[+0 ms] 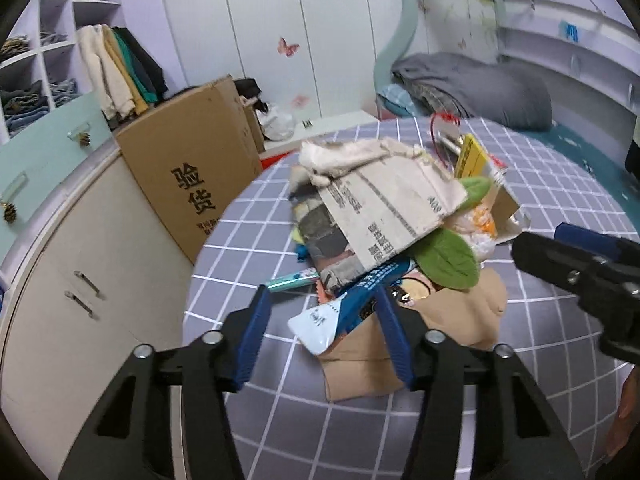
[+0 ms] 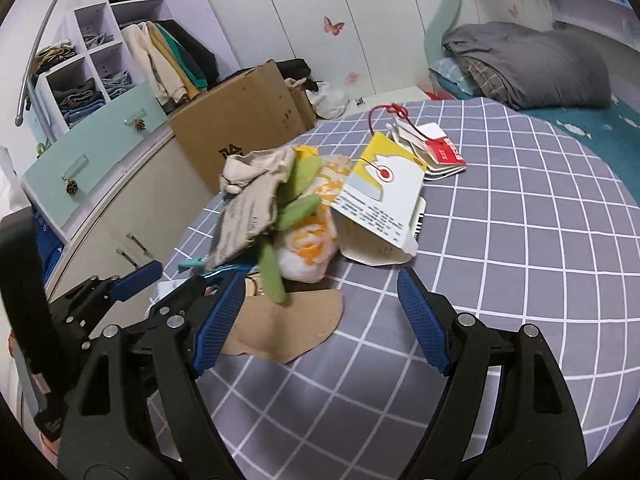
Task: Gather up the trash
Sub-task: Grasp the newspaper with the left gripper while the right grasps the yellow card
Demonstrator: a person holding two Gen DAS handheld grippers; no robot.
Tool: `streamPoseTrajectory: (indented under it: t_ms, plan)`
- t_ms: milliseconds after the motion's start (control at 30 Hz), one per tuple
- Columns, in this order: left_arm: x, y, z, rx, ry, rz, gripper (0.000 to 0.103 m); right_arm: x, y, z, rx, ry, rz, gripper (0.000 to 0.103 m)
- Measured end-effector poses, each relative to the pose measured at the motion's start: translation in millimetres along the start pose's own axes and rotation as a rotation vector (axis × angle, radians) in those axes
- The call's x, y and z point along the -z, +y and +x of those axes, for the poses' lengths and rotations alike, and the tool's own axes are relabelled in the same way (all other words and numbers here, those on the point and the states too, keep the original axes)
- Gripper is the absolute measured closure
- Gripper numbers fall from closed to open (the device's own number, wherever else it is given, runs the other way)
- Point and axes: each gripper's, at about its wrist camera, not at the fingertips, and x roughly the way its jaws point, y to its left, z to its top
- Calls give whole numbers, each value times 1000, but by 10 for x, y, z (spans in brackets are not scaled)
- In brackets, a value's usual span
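Observation:
A heap of trash lies on the grey checked table (image 1: 520, 360): a torn newspaper (image 1: 384, 208), a blue and white wrapper (image 1: 340, 316), green felt leaves (image 1: 448, 258), a tan paper sheet (image 1: 452, 320), a yellow card (image 2: 380, 196) and red tags (image 2: 444, 152). My left gripper (image 1: 324, 300) is open, its fingers either side of the blue wrapper's end. My right gripper (image 2: 320, 280) is open, just short of the heap; it also shows at the right of the left wrist view (image 1: 580, 264).
A tall cardboard box (image 1: 192, 168) leans against a beige cabinet (image 1: 88, 280) left of the table. Shelves with clothes (image 2: 92, 80) stand behind. A bed with a grey duvet (image 1: 480, 88) lies at the back right.

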Motion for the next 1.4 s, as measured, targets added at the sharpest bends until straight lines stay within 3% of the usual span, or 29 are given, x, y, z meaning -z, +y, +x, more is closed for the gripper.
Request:
streamPoseTrajectory:
  t_ms: [133, 167, 233, 367, 433, 600, 733, 1000, 1067, 1133, 1400]
  plan:
    - [5, -62, 46, 17, 6, 51, 63, -9, -23, 53, -5, 14, 2, 26]
    - [8, -70, 39, 23, 1, 61, 66, -13, -26, 63, -7, 16, 4, 26]
    - [4, -68, 19, 51, -4, 56, 85, -18, -29, 68, -9, 17, 7, 26]
    - [6, -72, -124, 100, -52, 28, 93, -13, -41, 38, -8, 18, 8, 25]
    - [22, -72, -206, 122, -72, 13, 103, -5, -74, 12, -4, 20, 9, 26]
    - [45, 0, -446, 192, -136, -59, 103, -30, -141, -86, 8, 5, 27, 25]
    - [54, -4, -558, 203, -156, -79, 103, -39, -182, -140, 22, -6, 31, 26]
    - [71, -159, -323, 227, -47, -125, 100, -14, -284, -153, 49, -5, 43, 25]
    - [66, -229, -253, 244, -23, -139, 89, -15, -337, -162, 55, -8, 51, 25]
    - [61, -280, -208, 275, -7, -166, 62, -28, -431, -178, 60, -15, 67, 25]
    - [-98, -610, 23, 296, 47, -180, 59, -88, -796, -194, 62, -25, 130, 25]
